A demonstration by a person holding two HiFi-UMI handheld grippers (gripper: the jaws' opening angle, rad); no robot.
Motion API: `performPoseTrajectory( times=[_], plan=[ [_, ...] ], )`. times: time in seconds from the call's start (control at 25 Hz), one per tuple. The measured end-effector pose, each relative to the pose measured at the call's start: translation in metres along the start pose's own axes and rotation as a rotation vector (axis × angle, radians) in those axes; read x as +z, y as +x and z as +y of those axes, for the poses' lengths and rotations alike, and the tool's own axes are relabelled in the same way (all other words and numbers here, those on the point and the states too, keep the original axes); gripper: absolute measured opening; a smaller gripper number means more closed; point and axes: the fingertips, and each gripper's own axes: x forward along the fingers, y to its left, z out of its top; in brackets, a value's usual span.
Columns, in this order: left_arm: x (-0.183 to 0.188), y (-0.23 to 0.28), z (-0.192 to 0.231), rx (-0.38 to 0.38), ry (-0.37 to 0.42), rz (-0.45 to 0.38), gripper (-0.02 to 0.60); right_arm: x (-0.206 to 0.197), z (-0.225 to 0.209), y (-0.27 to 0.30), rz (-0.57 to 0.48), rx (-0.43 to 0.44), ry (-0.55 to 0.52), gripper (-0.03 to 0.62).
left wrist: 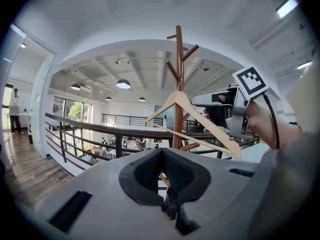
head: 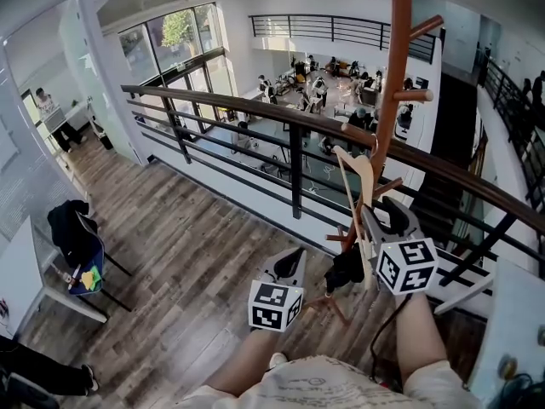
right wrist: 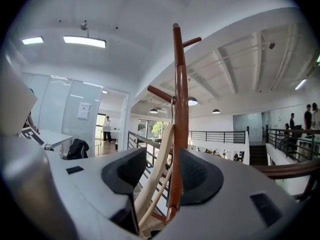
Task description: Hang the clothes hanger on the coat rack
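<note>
The hanger (left wrist: 200, 115) was up at the rack (left wrist: 179, 59), its top close against the pole under a peg (left wrist: 173, 70). The right gripper (right wrist: 159, 184) pinched one of its arms. Whether the hook had caught was unclear, so seating and letting go probably remained. The left gripper (left wrist: 165, 181) had its jaws pressed together, empty.

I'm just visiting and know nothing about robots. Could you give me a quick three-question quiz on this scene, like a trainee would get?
1. Pick one: what sits between the fingers of the right gripper? A red mug; B pale wooden clothes hanger; C folded towel.
2. True or false: the left gripper also holds something.
3. Fill in: the tall reddish-brown wooden coat rack stands before a dark metal ___.
Key: 1 B; 2 false; 3 railing.
</note>
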Motion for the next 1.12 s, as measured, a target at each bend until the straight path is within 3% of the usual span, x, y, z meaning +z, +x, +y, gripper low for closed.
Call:
performPoseTrajectory(
  times=[0.2, 0.32, 0.4, 0.64, 0.92, 1.12],
  plan=[
    [0.002, 0.006, -0.003, -0.015, 0.009, -0.003, -0.003, 0.015, -0.003, -0.018, -0.137, -0.026, 0.031, 0.167],
    [0.006, 0.009, -0.003, -0.021, 0.01, -0.012, -0.003, 0.023, -0.011, -0.034, -0.224, -0.09, 0.026, 0.034],
    [0.009, 0.011, -0.004, -0.029, 0.011, -0.017, -0.003, 0.026, -0.017, -0.043, -0.256, -0.132, 0.023, 0.008],
    [0.011, 0.025, -0.021, -0.071, 0.025, -0.024, -0.003, 0.006, -0.039, -0.065, -0.218, -0.188, 0.024, 0.003],
    [0.01, 0.04, -0.04, -0.117, 0.041, -0.016, -0.003, -0.049, -0.059, -0.085, -0.108, -0.251, 0.052, 0.003],
    [0.008, 0.048, -0.052, -0.146, 0.05, -0.013, -0.003, -0.074, -0.059, -0.096, -0.103, -0.282, 0.046, 0.003]
  ],
)
